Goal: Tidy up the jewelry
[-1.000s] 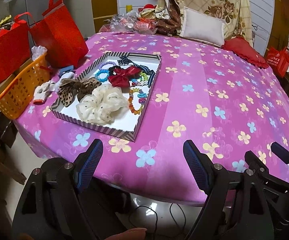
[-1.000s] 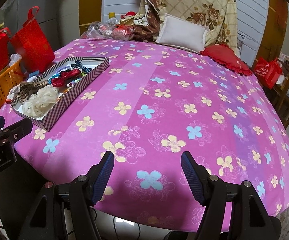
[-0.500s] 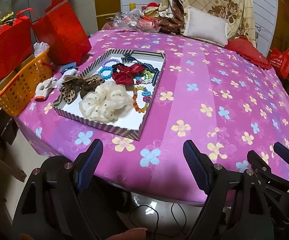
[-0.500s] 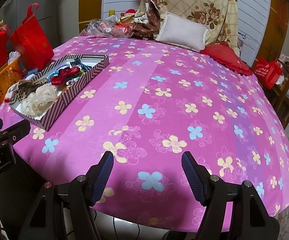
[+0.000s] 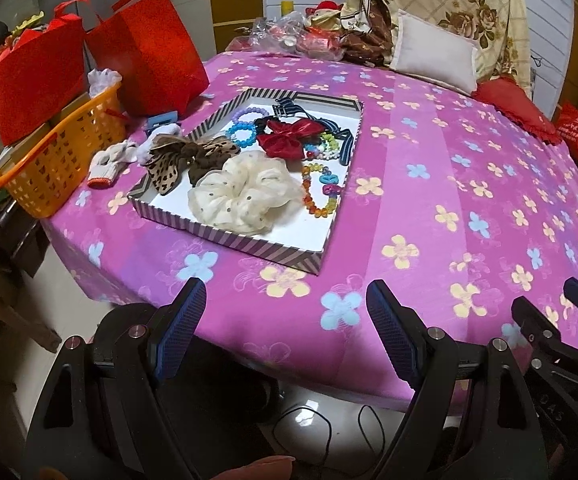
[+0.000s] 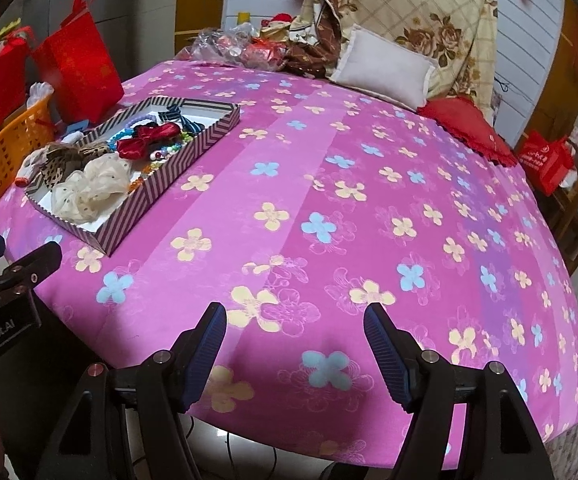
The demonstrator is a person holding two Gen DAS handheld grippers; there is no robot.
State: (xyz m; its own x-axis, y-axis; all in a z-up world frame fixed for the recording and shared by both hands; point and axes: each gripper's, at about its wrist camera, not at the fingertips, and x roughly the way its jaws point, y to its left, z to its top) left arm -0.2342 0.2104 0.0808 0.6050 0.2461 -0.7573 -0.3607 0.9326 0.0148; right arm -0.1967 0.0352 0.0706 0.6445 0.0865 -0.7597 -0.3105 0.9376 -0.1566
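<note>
A striped shallow box sits on the left of the round table. It holds a cream scrunchie, a leopard bow, a red bow, bead bracelets and a coloured bead necklace. My left gripper is open and empty at the table's near edge, short of the box. My right gripper is open and empty over the near edge, to the right of the box.
The table has a pink flowered cloth. Left of the box are an orange basket, white gloves and red bags. A white cushion, a red cloth and clutter lie at the far edge.
Both grippers have moved forward and a little higher toward the table; the box now looks closer in both views. Both stay open.
</note>
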